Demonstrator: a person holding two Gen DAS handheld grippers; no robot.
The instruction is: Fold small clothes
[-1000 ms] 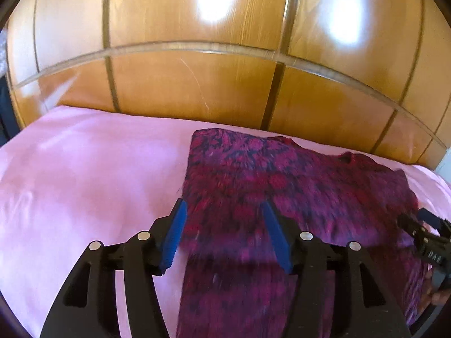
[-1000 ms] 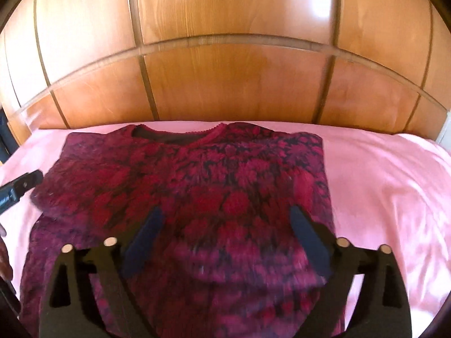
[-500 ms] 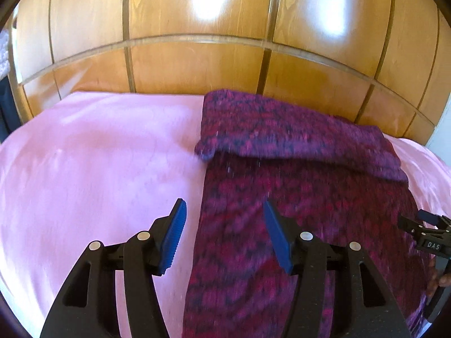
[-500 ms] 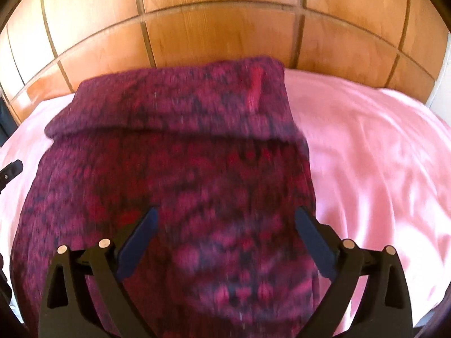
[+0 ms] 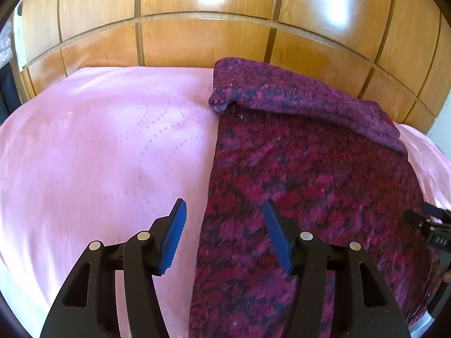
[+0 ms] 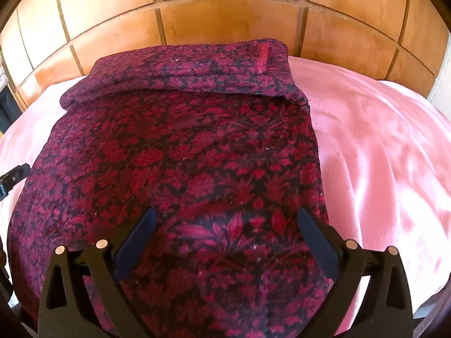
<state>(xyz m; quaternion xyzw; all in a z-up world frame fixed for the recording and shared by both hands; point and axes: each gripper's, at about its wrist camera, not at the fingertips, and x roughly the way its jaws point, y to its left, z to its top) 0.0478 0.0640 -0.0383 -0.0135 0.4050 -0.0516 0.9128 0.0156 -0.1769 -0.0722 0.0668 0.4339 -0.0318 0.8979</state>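
1. Garment [image 6: 180, 163]: a small knitted top in dark red and crimson with a black floral pattern. It lies flat on the bed [image 5: 98, 146], reaching from the near edge up to the far edge by the headboard.
2. Folded band [image 6: 191, 70]: the garment's far portion is turned back over the body and forms a doubled strip along the bed's far edge. A small reddish loop [image 6: 263, 60] shows on top of this strip, toward its right end.
3. Bed: covered by a pink quilted sheet, bare to the left and to the right of the garment.
4. Headboard [image 5: 203, 39]: glossy wooden panels with thin inlaid lines, standing behind the bed's far edge.
5. Left tongs [image 5: 224, 232]: jaws about half apart, nothing between them. They hover over the garment's left edge, one blue pad above the sheet, the other above the knit.
6. Right tongs [image 6: 225, 235]: jaws spread wide, having just been opening, and empty. They hover above the garment's near right part.
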